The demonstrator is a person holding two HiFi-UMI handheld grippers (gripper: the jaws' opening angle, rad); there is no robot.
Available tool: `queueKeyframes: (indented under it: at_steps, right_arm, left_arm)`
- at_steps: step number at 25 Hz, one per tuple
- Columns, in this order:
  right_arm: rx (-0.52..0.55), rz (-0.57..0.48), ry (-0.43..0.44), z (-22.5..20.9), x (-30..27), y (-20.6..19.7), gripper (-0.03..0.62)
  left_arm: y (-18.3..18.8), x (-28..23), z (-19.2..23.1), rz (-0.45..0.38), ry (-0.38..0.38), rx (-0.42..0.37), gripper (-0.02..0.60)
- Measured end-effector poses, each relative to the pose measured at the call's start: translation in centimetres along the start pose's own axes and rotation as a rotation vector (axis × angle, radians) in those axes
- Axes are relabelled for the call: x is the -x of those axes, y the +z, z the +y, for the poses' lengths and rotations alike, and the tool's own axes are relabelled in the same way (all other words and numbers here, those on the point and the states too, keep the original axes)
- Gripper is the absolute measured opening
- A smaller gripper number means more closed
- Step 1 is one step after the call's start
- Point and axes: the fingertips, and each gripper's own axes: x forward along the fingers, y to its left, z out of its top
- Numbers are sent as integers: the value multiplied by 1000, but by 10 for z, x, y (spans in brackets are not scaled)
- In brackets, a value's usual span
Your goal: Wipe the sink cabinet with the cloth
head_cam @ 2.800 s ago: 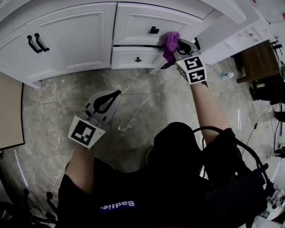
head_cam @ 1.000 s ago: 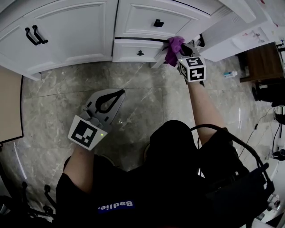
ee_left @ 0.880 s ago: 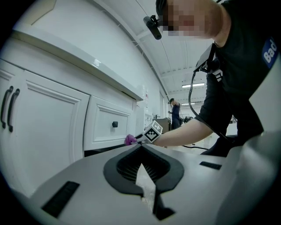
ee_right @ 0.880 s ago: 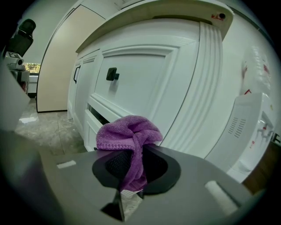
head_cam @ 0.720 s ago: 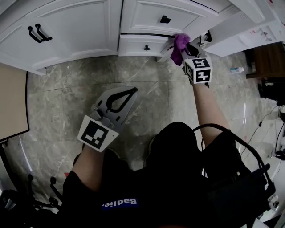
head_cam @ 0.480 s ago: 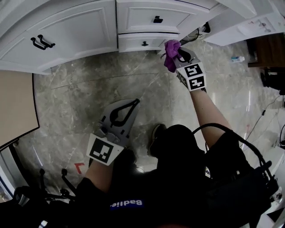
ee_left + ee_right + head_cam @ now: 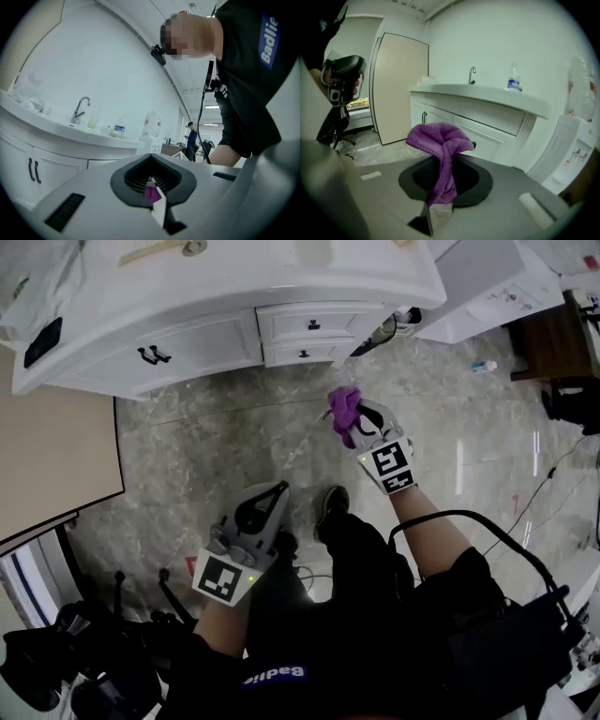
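Note:
The white sink cabinet (image 7: 225,329) stands at the top of the head view, its drawers and dark handles facing me. My right gripper (image 7: 351,420) hangs over the floor, well back from the cabinet, shut on the purple cloth (image 7: 343,410). In the right gripper view the cloth (image 7: 439,140) bunches above the jaws and drapes down between them, with the cabinet (image 7: 454,123) beyond. My left gripper (image 7: 275,493) is lower, near my legs, shut and empty. In its own view the left gripper (image 7: 150,161) points at the cabinet (image 7: 51,157), and a sliver of cloth (image 7: 152,193) shows through the jaws.
A faucet (image 7: 472,74) and a water bottle (image 7: 513,78) stand on the countertop. A beige panel (image 7: 54,451) is at the left, and a chair base (image 7: 112,615) is at the lower left. A white unit (image 7: 487,287) and a brown table (image 7: 548,343) are at the right. The floor (image 7: 216,446) is grey marble.
The right gripper has pulled the cloth off the drawer fronts and back over the floor. The view has risen and drawn back, so the countertop shows. The left gripper moved lower.

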Motion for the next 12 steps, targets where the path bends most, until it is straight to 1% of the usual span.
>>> queueKeyframes:
  at_steps: [2,4,7,10,12]
  right_arm:
    - [28,6,25,20,43,27,57]
    - [29,18,49,38,88,48,57]
    - [-25,45,69,65,151,78,57]
    - [-85,59,59,92,205,109,57]
    - [-115,41,54,108,231,135,57]
  left_arm:
    - [42,14,-17,13,-8,5,0]
    - [83,30,-35,12,-22,19,0]
    - [133,57,-65,14,-55,51,0]
    - [167,82,-95,39,-88,97,0]
    - [190,94,-113,45,-119,113,0]
